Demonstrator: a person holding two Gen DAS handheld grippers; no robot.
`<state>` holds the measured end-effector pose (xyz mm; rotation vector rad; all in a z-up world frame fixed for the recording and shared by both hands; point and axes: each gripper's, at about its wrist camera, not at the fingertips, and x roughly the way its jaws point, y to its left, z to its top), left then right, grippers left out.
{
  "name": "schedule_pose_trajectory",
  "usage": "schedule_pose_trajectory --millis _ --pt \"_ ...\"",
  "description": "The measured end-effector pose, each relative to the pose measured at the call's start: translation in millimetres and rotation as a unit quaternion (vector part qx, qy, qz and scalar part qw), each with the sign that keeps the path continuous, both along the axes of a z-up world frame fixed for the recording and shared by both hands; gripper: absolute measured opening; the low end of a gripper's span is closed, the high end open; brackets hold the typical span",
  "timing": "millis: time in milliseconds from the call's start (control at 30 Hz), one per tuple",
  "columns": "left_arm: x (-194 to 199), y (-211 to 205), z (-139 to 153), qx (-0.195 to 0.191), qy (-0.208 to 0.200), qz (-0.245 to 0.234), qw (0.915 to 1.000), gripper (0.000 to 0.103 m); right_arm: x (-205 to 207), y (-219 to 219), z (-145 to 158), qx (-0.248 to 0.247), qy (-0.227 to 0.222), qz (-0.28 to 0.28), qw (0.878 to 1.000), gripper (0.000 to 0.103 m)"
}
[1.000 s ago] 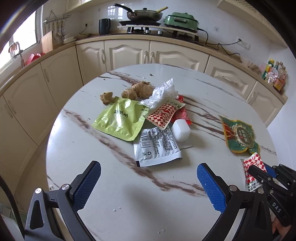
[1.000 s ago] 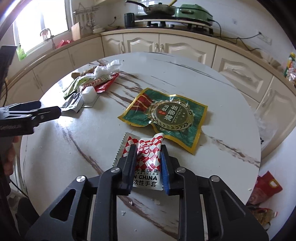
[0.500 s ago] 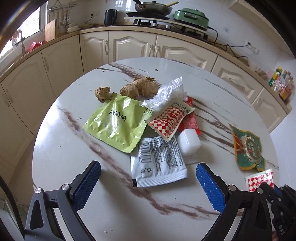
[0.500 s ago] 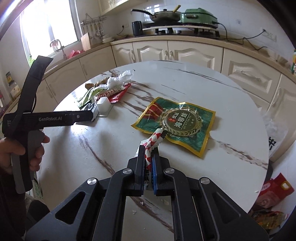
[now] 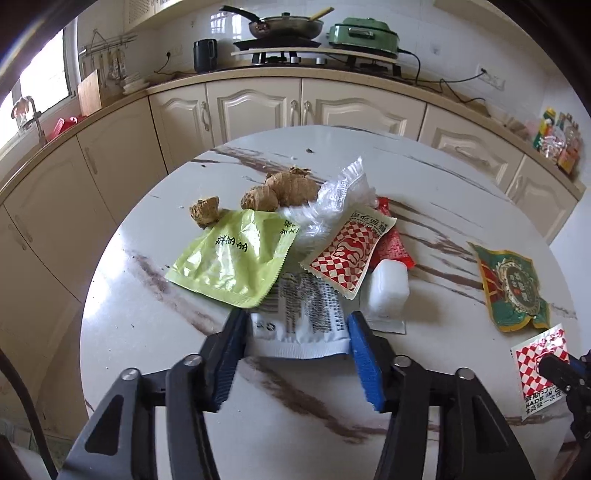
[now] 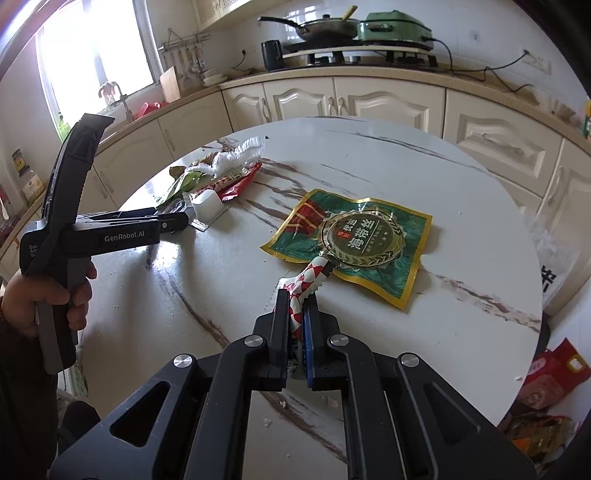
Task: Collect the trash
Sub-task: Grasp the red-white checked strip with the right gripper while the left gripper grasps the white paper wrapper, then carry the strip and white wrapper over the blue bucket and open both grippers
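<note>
Trash lies on a round marble table [image 5: 155,332]. My left gripper [image 5: 295,325] is open, its fingers on either side of a white printed sachet [image 5: 303,317] at the near edge of a pile. The pile holds a green packet [image 5: 232,258], a red-checked packet [image 5: 347,254], a clear wrapper [image 5: 332,199], a red wrapper [image 5: 391,243] and a white plastic cup [image 5: 388,288]. My right gripper [image 6: 295,314] is shut on a crumpled red-checked wrapper [image 6: 310,277], also in the left wrist view [image 5: 539,362]. A green and gold pouch [image 6: 354,240] lies just beyond it.
Ginger pieces [image 5: 280,188] sit behind the pile. Cream cabinets and a counter with stove and pan [image 5: 284,26] curve behind the table. Bags of rubbish [image 6: 546,376] lie on the floor to the right of the table.
My left gripper moved forward to the pile and narrowed around the white sachet. My right gripper closed on the checked wrapper and crumpled it upward.
</note>
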<state>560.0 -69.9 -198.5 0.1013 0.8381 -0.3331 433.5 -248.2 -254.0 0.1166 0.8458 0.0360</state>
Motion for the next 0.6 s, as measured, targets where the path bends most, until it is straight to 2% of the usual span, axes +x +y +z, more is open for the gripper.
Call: schedule_pose_trajectory --millis 67,100,133,267,600 --pt "-1.9 3.9 1.2 -0.005 0.0 -0.003 1.0 0.042 -0.2 1.6 -0.2 0.0 0.001 -0.001 1.0 0.008" --pt "-3.3 5.6 1.1 -0.009 -0.001 -0.005 1.0 0.035 -0.4 1.7 0.2 0.0 0.0 -0.002 1.0 0.008" --pt "-5.2 8.7 1.0 -0.018 -0.003 -0.006 0.9998 0.016 -0.3 2.5 0.5 0.0 -0.001 -0.002 1.0 0.008" --pt "-11.6 29.2 2.8 -0.07 0.012 -0.015 0.9974 0.012 -1.9 5.3 4.3 -0.001 -0.005 -0.003 1.0 0.007" --pt "-62.8 65.3 29.0 -0.116 -0.013 -0.036 0.9925 0.006 -10.3 32.7 36.2 -0.008 -0.038 0.005 0.999 0.007"
